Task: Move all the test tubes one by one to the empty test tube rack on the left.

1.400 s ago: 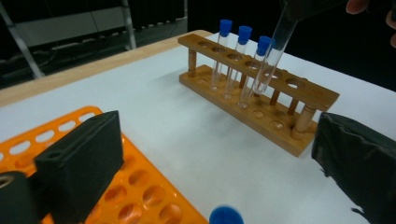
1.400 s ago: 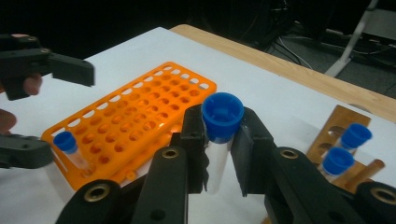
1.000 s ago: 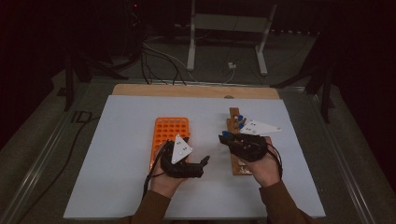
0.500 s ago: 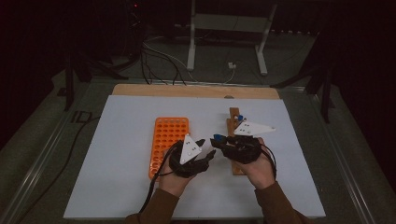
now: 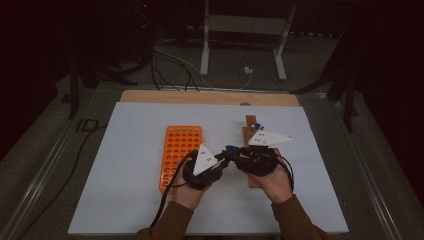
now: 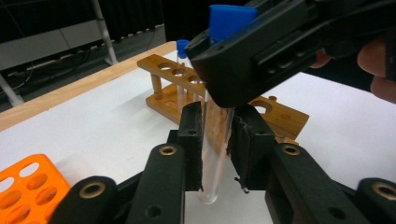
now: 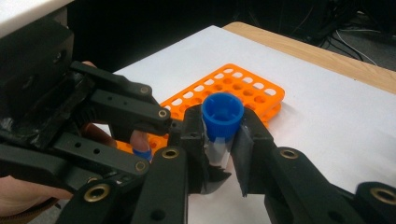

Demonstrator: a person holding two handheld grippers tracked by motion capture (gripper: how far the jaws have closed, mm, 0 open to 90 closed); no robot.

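Both the left gripper [image 6: 215, 154] and right gripper [image 7: 219, 144] clench one test tube [image 6: 215, 140] (blue-capped), left having just closed

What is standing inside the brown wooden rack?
One clear tube with a blue cap stands in the brown wooden rack. Other visible holes look empty; the right hand-held gripper covers the middle holes.
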